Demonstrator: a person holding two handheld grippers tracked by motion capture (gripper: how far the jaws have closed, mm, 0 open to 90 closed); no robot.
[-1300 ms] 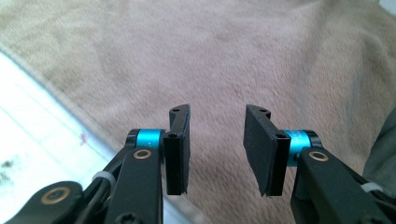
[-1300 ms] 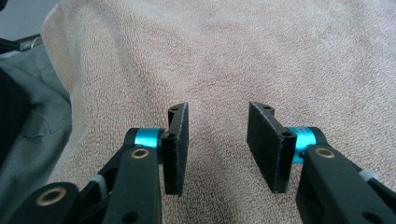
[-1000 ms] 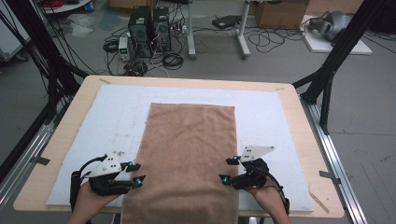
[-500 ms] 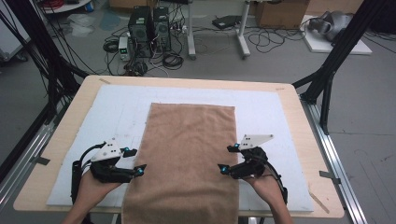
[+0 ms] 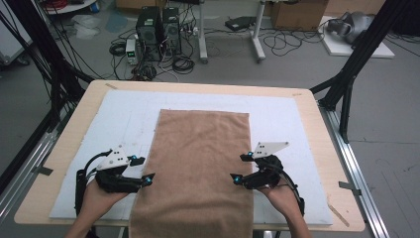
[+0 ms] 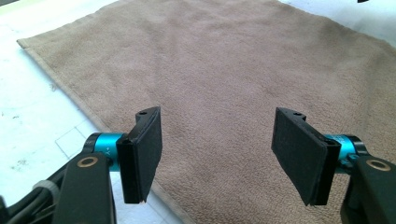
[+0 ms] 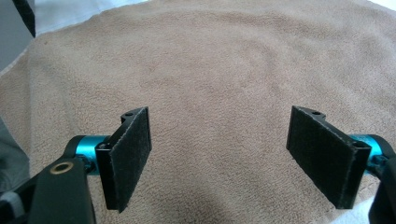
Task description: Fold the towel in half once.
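The brown towel (image 5: pixel 198 173) lies flat and unfolded on the tabletop (image 5: pixel 64 148), its near end hanging over the edge, while the left hand-held gripper (image 5: pixel 141 171) and right hand-held gripper (image 5: pixel 240 167) flank it, released and empty, so folding looks not yet begun.

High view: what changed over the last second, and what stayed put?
Both jaws have just been opening, nothing between them. The left hand-held gripper and right hand-held gripper lifted off the brown towel's near edge and shifted slightly away from the person. The towel stayed flat on the white mat.
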